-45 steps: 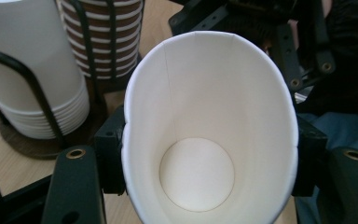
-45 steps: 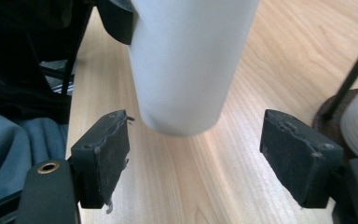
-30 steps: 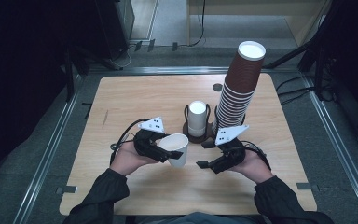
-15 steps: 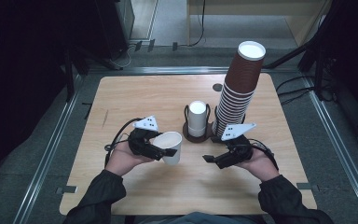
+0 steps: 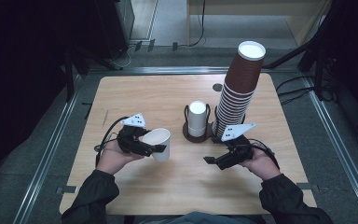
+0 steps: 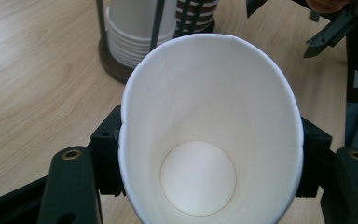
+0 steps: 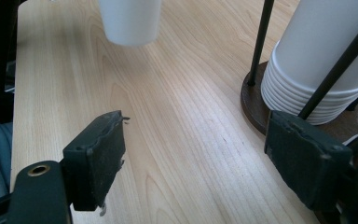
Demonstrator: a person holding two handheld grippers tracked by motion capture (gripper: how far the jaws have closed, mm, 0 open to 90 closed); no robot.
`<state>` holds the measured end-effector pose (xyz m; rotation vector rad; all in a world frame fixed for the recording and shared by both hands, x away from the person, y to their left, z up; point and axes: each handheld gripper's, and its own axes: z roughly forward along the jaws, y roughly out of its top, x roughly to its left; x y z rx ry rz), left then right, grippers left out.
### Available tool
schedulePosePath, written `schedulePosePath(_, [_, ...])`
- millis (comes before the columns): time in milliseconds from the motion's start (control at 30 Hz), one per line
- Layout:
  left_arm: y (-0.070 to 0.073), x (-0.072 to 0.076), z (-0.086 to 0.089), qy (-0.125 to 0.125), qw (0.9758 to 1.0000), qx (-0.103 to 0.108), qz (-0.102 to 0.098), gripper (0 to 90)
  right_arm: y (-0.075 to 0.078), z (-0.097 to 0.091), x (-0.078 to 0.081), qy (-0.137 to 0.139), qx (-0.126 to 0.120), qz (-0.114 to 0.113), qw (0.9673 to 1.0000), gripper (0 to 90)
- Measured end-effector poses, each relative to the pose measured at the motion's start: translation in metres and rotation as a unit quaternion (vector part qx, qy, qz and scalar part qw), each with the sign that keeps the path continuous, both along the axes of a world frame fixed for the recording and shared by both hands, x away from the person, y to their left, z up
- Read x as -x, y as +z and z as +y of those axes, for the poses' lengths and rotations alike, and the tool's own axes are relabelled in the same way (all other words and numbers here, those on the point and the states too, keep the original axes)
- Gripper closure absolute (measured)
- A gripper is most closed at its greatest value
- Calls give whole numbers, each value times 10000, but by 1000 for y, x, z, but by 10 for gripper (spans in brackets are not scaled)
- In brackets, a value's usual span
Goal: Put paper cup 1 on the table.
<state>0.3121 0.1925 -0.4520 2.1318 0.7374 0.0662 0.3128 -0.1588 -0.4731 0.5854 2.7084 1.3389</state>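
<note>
- The left gripper [image 5: 161, 149] is clamped on 1 white paper cup [image 5: 157, 143], its pads squeezing the rim into an oval in the left gripper view [image 6: 209, 135]; the cup is tilted, mouth toward the person.
- Since a second ago this gripper and its cup have moved away from the cup holder [image 5: 197, 122] toward the person's left — the cup now looks pulled free of the stock and ready to be set down.
- The right gripper [image 5: 210, 161] holds nothing; its jaws have just been opening, with only bare wood between them [image 7: 186, 154], in front of the holder.
- Right of the holder rises 1 tall stack of brown cups [image 5: 238, 91].
- All this rests on a pale wooden table [image 5: 158, 95] — around it, metal rails, grey floor and dark surroundings.
</note>
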Motion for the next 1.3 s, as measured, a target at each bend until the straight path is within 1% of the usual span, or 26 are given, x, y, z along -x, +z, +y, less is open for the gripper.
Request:
schedulePosePath(133, [-2, -2, 9, 191, 9998, -65, -36, 312, -1, 1, -1, -55, 83, -2, 10000, 206])
schedulePosePath(233, [-2, -3, 15, 290, 9996, -31, -47, 310, -3, 0, -2, -156, 178, 91, 9997, 206])
schedulePosePath(267, [-2, -3, 17, 324, 9994, -32, -69, 310, -3, 0, -2, -156, 178, 91, 9997, 206])
schedulePosePath(300, [-2, -4, 20, 351, 9994, -31, -65, 308, -3, 0, -3, -218, 206, 91, 9995, 206])
schedulePosePath(467, [-4, -7, 34, 622, 9980, -54, -74, 307, -4, -2, -4, -278, 249, 102, 9993, 206])
schedulePosePath(500, [-4, -8, 37, 691, 9976, -52, -94, 307, -4, -2, -3, -275, 262, 103, 9992, 206])
schedulePosePath(567, [-4, -11, 44, 808, 9967, 39, -94, 306, -5, -2, -1, -288, 334, 113, 9990, 206])
schedulePosePath(633, [-5, -13, 49, 887, 9960, 36, -117, 306, -5, -2, 0, -293, 344, 120, 9989, 206])
schedulePosePath(767, [-6, -17, 56, 1038, 9944, -95, -169, 304, -6, -3, 2, -267, 343, 101, 9990, 206])
schedulePosePath(833, [-7, -19, 59, 1101, 9937, -104, -189, 299, -6, -3, 2, -295, 351, 128, 9989, 206])
schedulePosePath(933, [-9, -25, 65, 1248, 9919, -140, -164, 295, -8, -4, 2, -315, 376, 143, 9987, 206])
schedulePosePath(967, [-11, -27, 68, 1304, 9912, -184, -155, 295, -8, -5, 3, -315, 380, 144, 9987, 206])
schedulePosePath(1033, [-12, -30, 71, 1421, 9891, -323, -228, 298, -9, -5, 4, -340, 406, 186, 9984, 206])
schedulePosePath(1067, [-13, -31, 72, 1452, 9886, -341, -209, 299, -9, -5, 5, -336, 406, 184, 9984, 206])
schedulePosePath(1100, [-14, -33, 74, 1512, 9878, -326, -194, 298, -9, -5, 6, -317, 399, 198, 9985, 206])
schedulePosePath(1167, [-16, -36, 77, 1548, 9876, -225, -123, 298, -9, -5, 9, -266, 399, 175, 9987, 206])
schedulePosePath(1200, [-17, -38, 79, 1586, 9872, -171, -95, 297, -9, -5, 9, -267, 397, 178, 9987, 206])
schedulePosePath(1300, [-20, -43, 83, 1709, 9849, -254, -113, 295, -10, -7, 9, -326, 412, 204, 9984, 206])
